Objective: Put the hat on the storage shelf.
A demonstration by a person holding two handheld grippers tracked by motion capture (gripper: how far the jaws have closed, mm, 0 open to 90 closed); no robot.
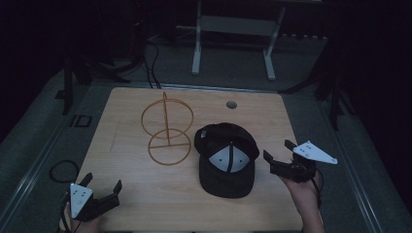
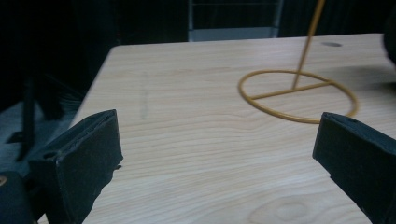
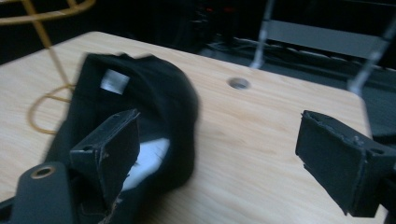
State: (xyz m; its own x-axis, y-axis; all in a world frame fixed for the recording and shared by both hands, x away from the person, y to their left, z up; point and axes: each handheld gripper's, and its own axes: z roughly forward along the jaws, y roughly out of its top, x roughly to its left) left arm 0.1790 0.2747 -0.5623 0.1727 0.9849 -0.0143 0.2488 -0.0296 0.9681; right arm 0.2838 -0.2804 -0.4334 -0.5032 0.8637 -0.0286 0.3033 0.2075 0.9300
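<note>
scene: a light wooden bench (image 1: 145,204) under dim lighting, dark surroundings.

item 1: a black baseball cap with white inner panels (image 1: 226,160) lies upside down on the bench, right of centre, its opening facing up and its brim toward the near edge. in the right gripper view the black baseball cap (image 3: 135,126) shows blurred, with a small pale label on its inside.

item 2: a yellow wire stand with two rings and an upright rod (image 1: 167,128) sits on the bench just to the left of the cap, close to it; contact cannot be determined. in the left gripper view its lower ring and rod (image 2: 299,95) rest flat on the wood.

item 3: a small round hole in the bench top (image 1: 231,104) lies beyond the cap, near the far edge.

right claw (image 1: 279,151): held at the right edge of the bench, just beside the cap, jaws wide apart and holding nothing. in the right gripper view (image 3: 215,154) one jaw stands in front of the cap's edge, the other over bare wood.

left claw (image 1: 102,187): at the near left corner of the bench, well apart from the cap, jaws wide apart and holding nothing. in the left gripper view (image 2: 217,154) bare wood lies between the jaws.
</note>
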